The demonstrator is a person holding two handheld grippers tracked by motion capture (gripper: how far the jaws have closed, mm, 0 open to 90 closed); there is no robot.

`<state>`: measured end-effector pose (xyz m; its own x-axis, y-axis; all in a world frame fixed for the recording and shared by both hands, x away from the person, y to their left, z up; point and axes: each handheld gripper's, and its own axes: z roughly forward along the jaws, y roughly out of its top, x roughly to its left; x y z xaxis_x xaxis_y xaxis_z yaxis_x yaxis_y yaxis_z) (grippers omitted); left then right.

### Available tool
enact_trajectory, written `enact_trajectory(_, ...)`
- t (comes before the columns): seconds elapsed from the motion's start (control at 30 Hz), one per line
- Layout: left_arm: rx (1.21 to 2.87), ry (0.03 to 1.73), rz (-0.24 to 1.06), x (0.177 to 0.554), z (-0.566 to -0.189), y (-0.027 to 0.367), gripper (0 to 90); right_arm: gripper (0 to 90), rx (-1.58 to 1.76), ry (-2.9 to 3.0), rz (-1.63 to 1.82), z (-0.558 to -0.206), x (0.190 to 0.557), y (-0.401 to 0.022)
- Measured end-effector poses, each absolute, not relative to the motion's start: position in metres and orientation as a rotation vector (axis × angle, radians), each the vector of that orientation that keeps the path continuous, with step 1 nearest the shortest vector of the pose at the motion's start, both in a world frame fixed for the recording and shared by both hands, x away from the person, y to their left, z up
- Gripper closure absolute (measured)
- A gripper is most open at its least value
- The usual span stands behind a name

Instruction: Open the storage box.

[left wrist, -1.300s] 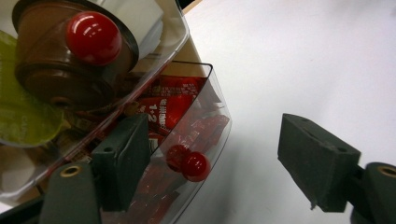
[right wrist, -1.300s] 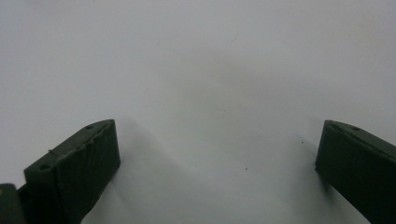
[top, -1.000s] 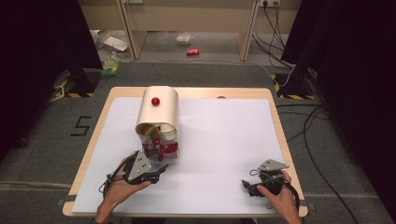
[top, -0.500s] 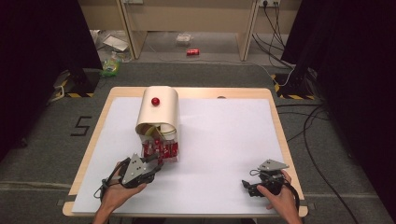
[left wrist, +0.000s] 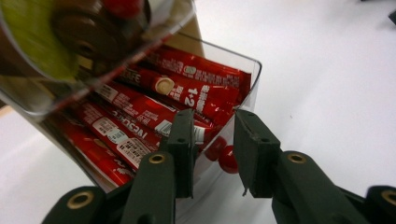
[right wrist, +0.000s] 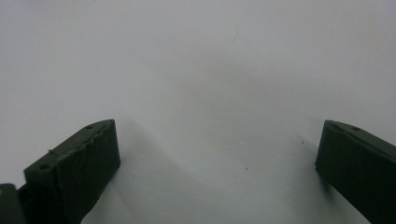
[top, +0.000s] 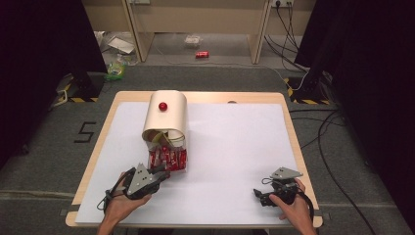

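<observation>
**Your left tongs close in on a clear box of red coffee sachets**

Your left gripper (left wrist: 212, 154) has just been narrowing its jaws around the near wall of the clear plastic drawer (left wrist: 247, 88), one jaw inside, one outside; whether the pads press on the wall cannot be told. The drawer juts from the cream, round-topped cabinet (top: 166, 115) with a red knob (top: 162, 105), just ahead of those tongs and well apart from your right gripper (top: 266, 195). Red sachets (left wrist: 187, 93) lie packed flat inside, labels up, with small red balls (left wrist: 227, 158) loose at the near corner, between the jaws.
</observation>
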<state>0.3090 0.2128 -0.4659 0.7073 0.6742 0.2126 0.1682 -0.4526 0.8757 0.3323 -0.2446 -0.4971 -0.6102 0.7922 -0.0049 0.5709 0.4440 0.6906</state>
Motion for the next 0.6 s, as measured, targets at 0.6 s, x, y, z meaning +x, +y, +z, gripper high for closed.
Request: enact_trajectory(0.6,2.041,0.6,0.6,0.298,-0.468,0.213,71.9,0.2,1.166,2.372,0.948,-0.497,0.332,-0.244)
